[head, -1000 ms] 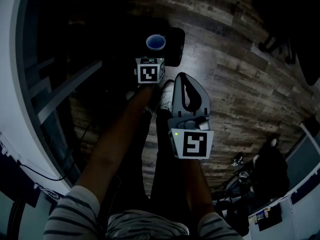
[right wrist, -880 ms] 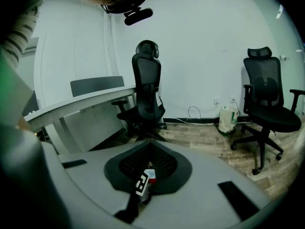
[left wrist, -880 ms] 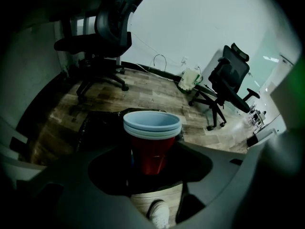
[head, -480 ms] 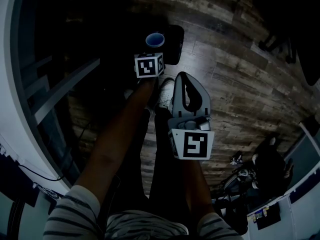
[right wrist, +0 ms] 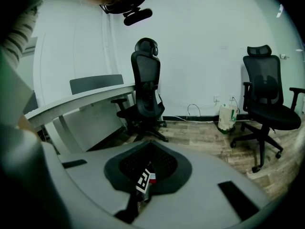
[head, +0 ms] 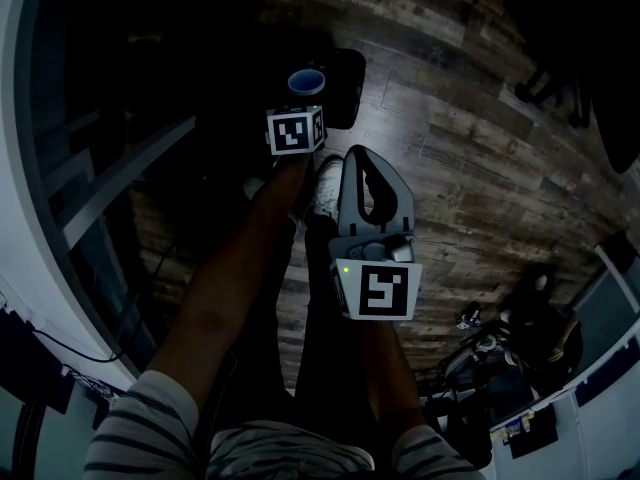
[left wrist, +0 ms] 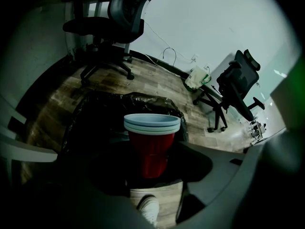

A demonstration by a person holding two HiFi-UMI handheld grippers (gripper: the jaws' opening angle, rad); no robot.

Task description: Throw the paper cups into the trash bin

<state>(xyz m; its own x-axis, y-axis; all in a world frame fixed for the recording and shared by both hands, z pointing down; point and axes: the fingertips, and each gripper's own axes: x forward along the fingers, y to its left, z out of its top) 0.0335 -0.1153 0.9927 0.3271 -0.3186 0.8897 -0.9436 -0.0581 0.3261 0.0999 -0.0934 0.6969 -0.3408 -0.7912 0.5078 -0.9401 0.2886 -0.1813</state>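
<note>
A stack of paper cups (left wrist: 151, 142), red with pale blue-white rims, stands upright between the jaws of my left gripper (left wrist: 152, 168), which is shut on it. Behind and below the cups lies the trash bin lined with a black bag (left wrist: 95, 111). In the head view the cups (head: 307, 81) show as a blue ring over the dark bin (head: 347, 90), just beyond the left gripper (head: 300, 108). My right gripper (head: 362, 160) hangs nearer me, apart from the bin, with its jaws together and nothing in them; in its own view the right gripper (right wrist: 147, 175) looks toward the left one.
Wooden floor all round. Black office chairs (right wrist: 145, 92) (right wrist: 267, 104) stand by the white wall, with a white bag (right wrist: 227, 118) between them. A grey desk (right wrist: 81, 104) is on the left. My white shoe (head: 325, 186) is beside the bin.
The left gripper has rolled a little with the cups still in it and sits slightly further over the bin. The right gripper has hardly shifted.
</note>
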